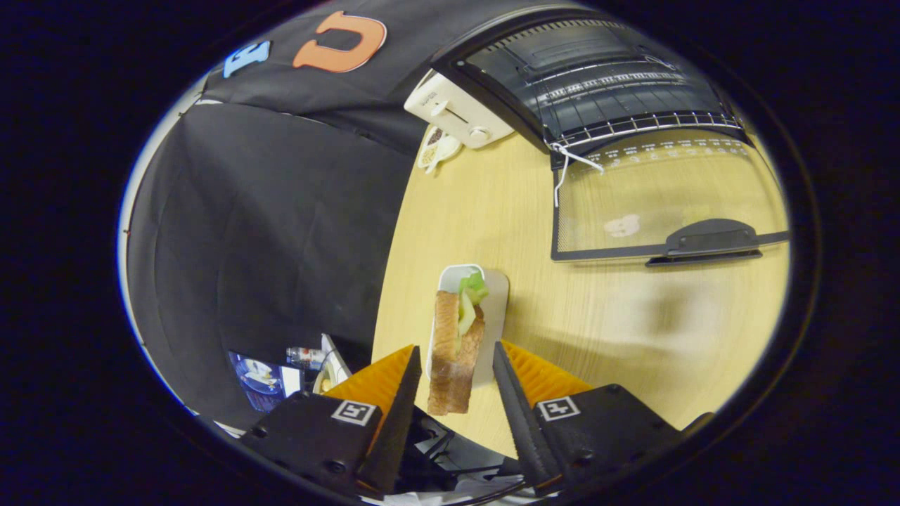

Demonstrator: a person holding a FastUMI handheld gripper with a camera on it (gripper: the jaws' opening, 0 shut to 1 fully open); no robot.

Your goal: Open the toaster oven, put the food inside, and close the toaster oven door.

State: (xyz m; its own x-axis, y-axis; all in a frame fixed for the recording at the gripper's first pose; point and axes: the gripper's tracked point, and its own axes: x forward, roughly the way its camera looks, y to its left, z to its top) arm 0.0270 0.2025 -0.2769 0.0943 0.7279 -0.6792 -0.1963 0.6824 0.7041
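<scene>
Hovering open fingers (457, 365) around the sandwich (455, 351) on its tray (496, 309); toaster oven (598, 84) door (668, 204) already down, so next: squeeze, lift.

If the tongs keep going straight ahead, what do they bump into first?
Probably the sandwich. It stands on edge on a small white tray on the wooden table, between the open tongs, neither finger touching it. Farther on is the toaster oven's open door, though depth is hard to judge.
</scene>
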